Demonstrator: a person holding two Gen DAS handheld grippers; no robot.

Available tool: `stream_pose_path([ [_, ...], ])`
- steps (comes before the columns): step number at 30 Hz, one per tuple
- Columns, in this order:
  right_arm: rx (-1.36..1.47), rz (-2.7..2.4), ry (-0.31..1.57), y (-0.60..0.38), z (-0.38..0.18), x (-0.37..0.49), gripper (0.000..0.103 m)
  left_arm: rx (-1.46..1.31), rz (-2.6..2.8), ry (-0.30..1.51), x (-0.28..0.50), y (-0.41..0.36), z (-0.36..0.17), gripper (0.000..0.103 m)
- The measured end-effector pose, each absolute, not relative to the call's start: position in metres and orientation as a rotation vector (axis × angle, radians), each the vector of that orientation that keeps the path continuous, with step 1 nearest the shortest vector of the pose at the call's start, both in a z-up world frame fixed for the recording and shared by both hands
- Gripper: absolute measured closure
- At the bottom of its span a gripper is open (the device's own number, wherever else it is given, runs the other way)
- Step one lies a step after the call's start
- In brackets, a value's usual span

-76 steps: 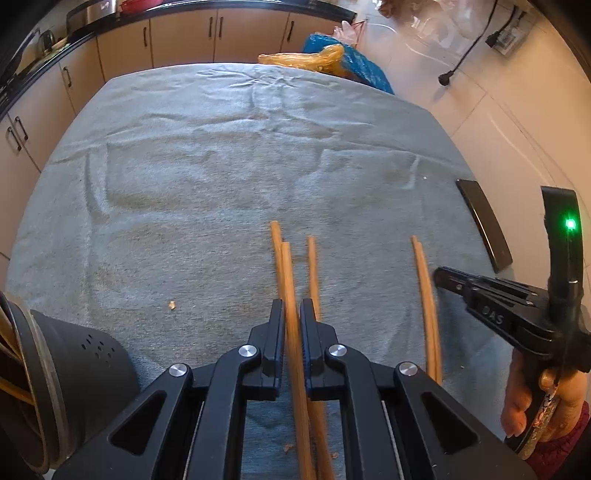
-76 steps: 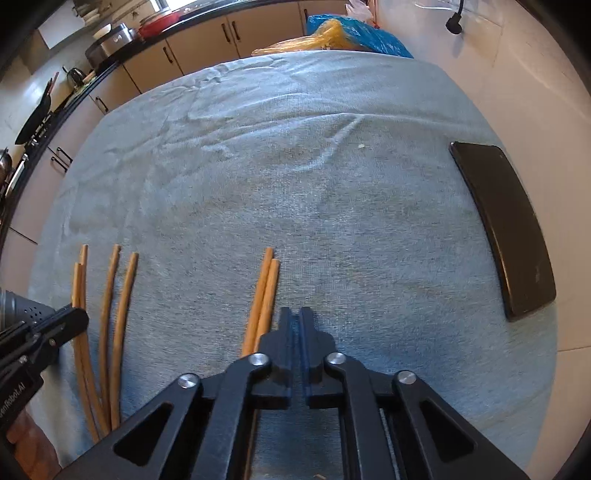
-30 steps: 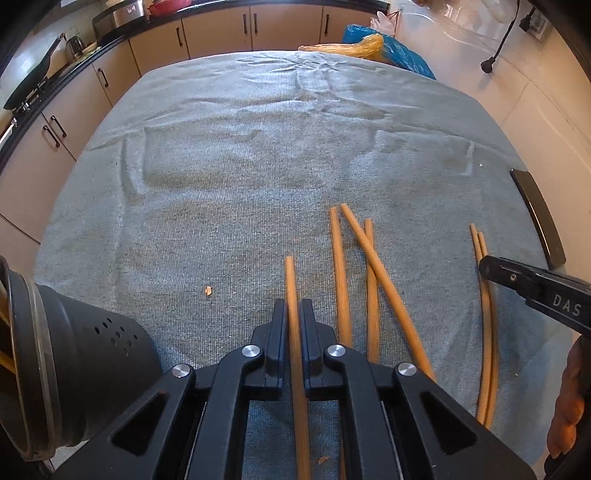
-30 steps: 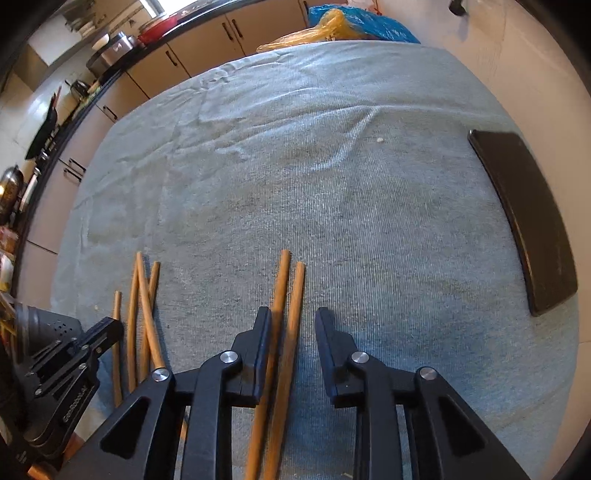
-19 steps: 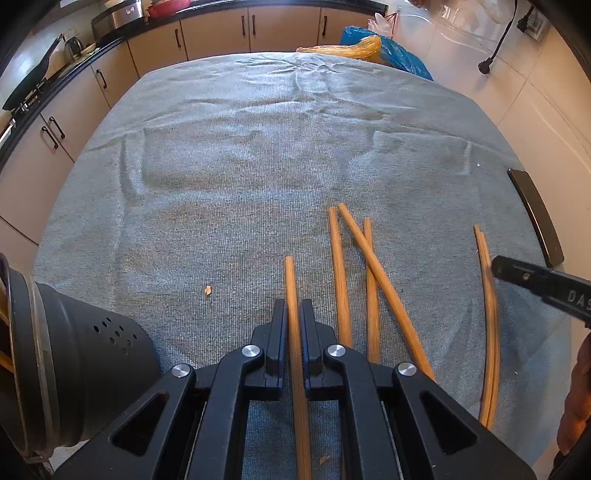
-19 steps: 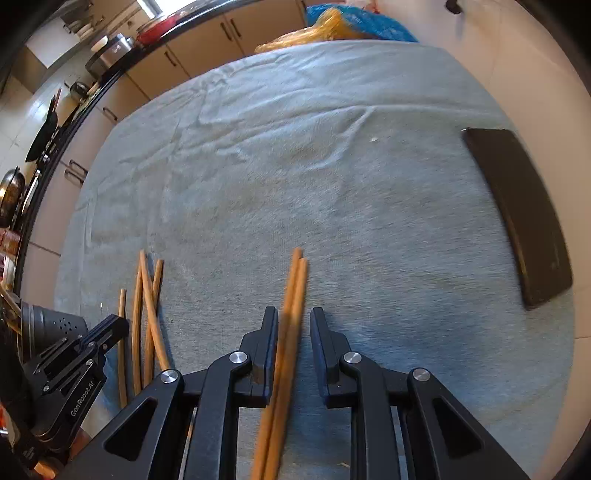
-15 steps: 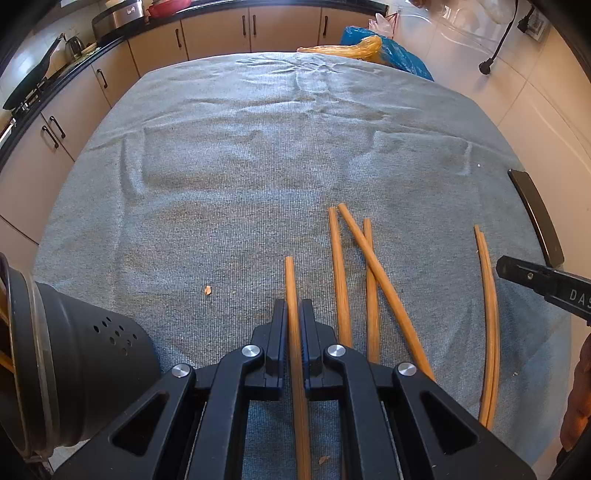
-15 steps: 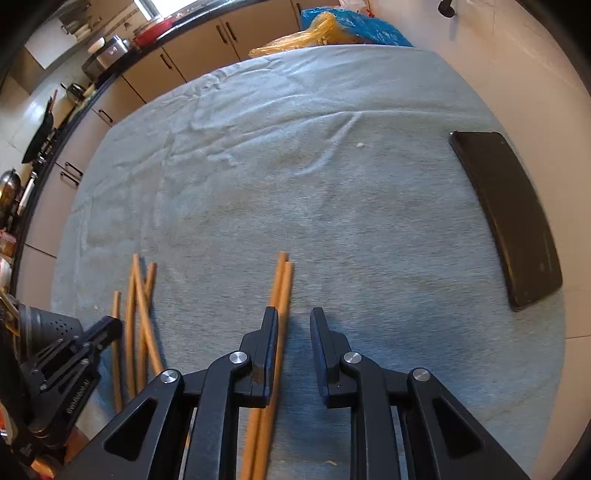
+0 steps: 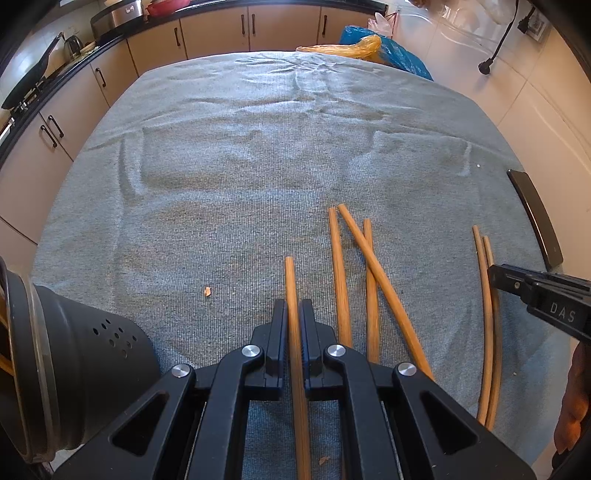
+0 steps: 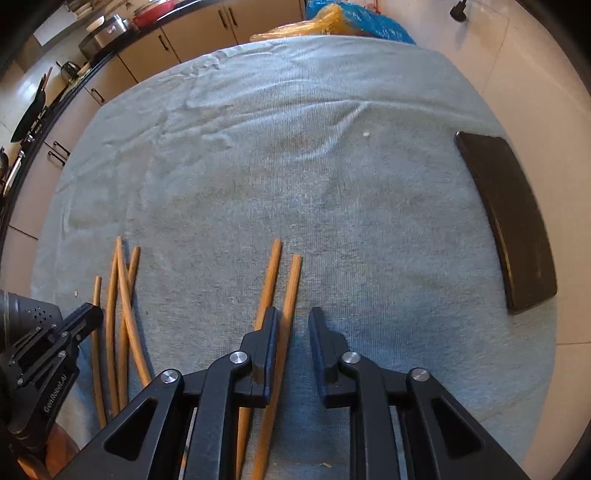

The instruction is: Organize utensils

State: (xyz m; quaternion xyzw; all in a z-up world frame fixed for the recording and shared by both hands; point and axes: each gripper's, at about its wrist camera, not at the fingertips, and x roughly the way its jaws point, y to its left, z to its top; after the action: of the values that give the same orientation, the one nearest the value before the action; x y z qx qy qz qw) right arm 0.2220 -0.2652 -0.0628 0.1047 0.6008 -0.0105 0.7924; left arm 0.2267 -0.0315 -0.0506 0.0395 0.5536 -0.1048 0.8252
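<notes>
Wooden chopsticks lie on a table under a grey-blue cloth [image 9: 258,166]. My left gripper [image 9: 294,308] is shut on one chopstick [image 9: 290,280] that points away from me. Three loose chopsticks [image 9: 354,266] lie crossed just to its right. A perforated dark utensil holder [image 9: 74,365] lies on its side at the lower left. My right gripper [image 10: 291,317] is open above a pair of chopsticks [image 10: 291,280]; one runs between the jaws, the other [image 10: 269,273] passes under the left finger. The pair [image 9: 487,295] and the right gripper's tip [image 9: 517,284] also show in the left wrist view.
A flat black slab [image 10: 509,218] lies at the cloth's right edge, also seen in the left wrist view [image 9: 535,218]. Yellow and blue plastic bags [image 9: 369,50] sit beyond the far edge. Kitchen cabinets [image 9: 221,29] run along the back and left. My left gripper [image 10: 55,350] shows at the right wrist view's lower left.
My right gripper has opened wider and shifted over the pair, whose two sticks now lie a little apart. My left gripper holds its chopstick in the same place.
</notes>
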Motion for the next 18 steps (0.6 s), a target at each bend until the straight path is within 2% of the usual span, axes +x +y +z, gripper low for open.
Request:
stream_pose_path([
  [4,0.15,-0.053,1.277,-0.254,-0.063,0.23,0.086,0.099,-0.206,1.173,0.23,-0.038,-0.051,0.097],
  [7,0.095,-0.067,1.259,-0.249,-0.062,0.233,0.095,0.095,-0.204,1.163,0.23,-0.038,-0.05,0.097],
  [12,0.239,-0.033,1.199,-0.268,-0.057,0.22,0.098,0.056,-0.272,1.094,0.214,-0.035,-0.035,0.098],
  [18,0.339,0.045,0.929,-0.283,0.0,0.167,0.098,0.057,-0.291,0.927,0.173,-0.031,0.013,0.098],
])
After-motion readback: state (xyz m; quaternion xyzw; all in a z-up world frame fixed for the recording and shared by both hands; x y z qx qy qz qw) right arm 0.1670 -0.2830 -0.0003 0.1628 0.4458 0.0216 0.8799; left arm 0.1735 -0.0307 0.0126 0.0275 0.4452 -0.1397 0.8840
